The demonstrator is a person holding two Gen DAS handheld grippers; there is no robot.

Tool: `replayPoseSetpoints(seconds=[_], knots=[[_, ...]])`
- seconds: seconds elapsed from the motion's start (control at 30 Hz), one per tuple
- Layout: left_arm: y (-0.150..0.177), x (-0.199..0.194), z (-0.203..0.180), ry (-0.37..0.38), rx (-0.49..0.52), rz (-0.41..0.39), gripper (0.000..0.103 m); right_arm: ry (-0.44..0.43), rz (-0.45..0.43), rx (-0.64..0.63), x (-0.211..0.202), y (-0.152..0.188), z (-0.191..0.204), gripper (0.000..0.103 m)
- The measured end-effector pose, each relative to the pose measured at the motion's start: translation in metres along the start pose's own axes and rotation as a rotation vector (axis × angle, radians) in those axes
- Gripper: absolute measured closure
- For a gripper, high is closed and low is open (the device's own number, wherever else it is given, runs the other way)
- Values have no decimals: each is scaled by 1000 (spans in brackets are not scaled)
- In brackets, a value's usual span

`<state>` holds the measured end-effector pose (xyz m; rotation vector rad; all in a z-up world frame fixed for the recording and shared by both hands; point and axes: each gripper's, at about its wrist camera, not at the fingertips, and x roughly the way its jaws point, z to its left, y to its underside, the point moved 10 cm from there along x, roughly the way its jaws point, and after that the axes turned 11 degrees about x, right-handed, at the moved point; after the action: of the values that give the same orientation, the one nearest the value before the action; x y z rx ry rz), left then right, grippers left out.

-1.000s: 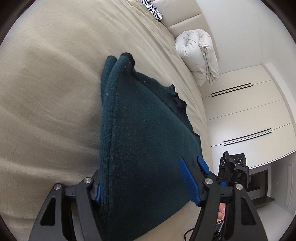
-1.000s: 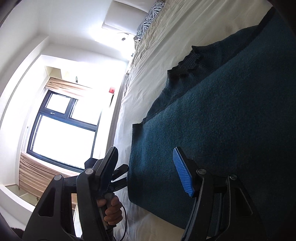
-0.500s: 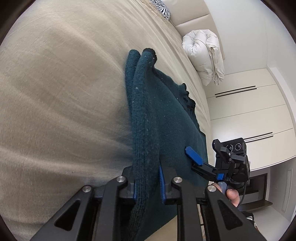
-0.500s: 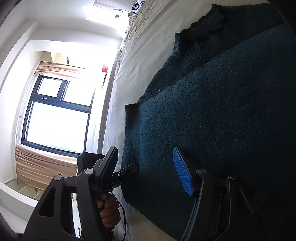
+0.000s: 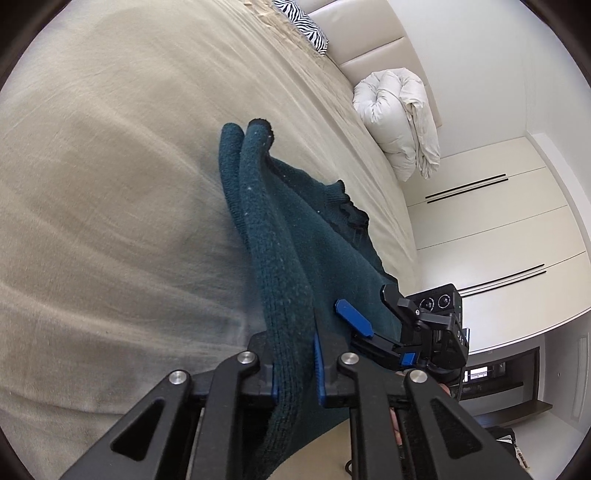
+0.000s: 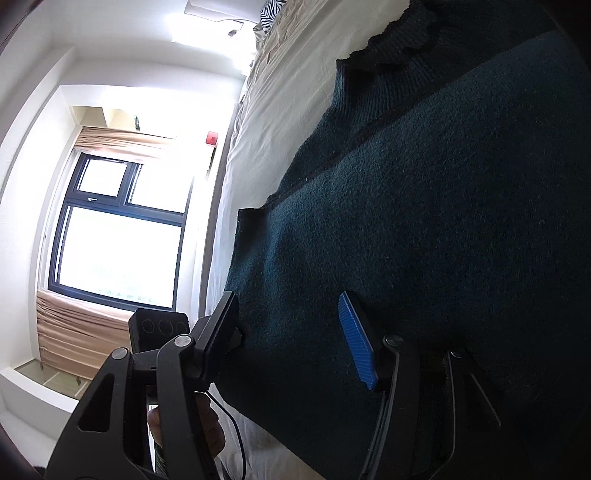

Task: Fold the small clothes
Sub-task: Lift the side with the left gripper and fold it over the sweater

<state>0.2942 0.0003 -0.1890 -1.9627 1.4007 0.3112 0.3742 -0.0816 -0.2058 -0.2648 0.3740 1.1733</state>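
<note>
A dark teal knitted sweater [image 5: 295,236] lies on the bed, its near edge doubled over into a thick fold. My left gripper [image 5: 295,373] has that fold between its blue pads; the jaws are closing and press on the knit, holding it a little off the sheet. To its right, my right gripper [image 5: 364,295] hovers at the sweater's side. In the right wrist view the sweater [image 6: 424,221] fills the right half. The right gripper [image 6: 288,317] straddles its near corner with jaws closing and wide apart, and the pads do not pinch the cloth. A hand [image 6: 192,424] holds the other gripper behind it.
The beige bed sheet [image 5: 110,184] spreads to the left and far side. A zebra pillow [image 5: 306,26] and a folded white duvet [image 5: 399,122] lie by the headboard. White wardrobe doors [image 5: 498,229] stand past the bed's edge; a window [image 6: 118,240] is on the other side.
The left gripper went from wide open around the sweater's edge to shut on the fold and rose slightly. The right gripper slid in over the sweater's corner, its jaws a little narrower.
</note>
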Motion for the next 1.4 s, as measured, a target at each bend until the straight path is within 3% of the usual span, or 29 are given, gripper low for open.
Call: replayPoseSetpoints(seconds=[0.2, 0.27, 0.5, 0.77, 0.8, 0.87, 0.93, 1.13, 1.27, 1.4], knots=[[-8, 8, -59, 0, 104, 15, 88, -124, -30, 64, -41, -10, -1, 46], [-7, 20, -82, -1, 142, 30, 88, -156, -42, 79, -58, -15, -4, 40], [20, 101, -142, -25, 241, 123, 89, -252, -112, 138, -132, -39, -23, 31], [63, 193, -169, -47, 288, 215, 87, -257, -172, 199, -199, -67, -63, 29], [63, 196, -166, -59, 285, 206, 84, -253, -178, 205, -204, -69, -67, 29], [64, 195, -173, -31, 283, 187, 65, -236, -185, 216, -212, -72, -77, 29], [65, 188, -185, 29, 278, 185, 35, -233, -181, 214, -217, -72, -81, 29], [57, 139, -200, 90, 317, 111, 31, -92, -119, 160, -201, -67, -80, 29], [55, 110, -176, 74, 290, 77, 31, -7, -88, 126, -187, -65, -72, 29], [63, 114, -152, 59, 245, 87, 31, 112, -69, 77, -174, -56, -74, 30]])
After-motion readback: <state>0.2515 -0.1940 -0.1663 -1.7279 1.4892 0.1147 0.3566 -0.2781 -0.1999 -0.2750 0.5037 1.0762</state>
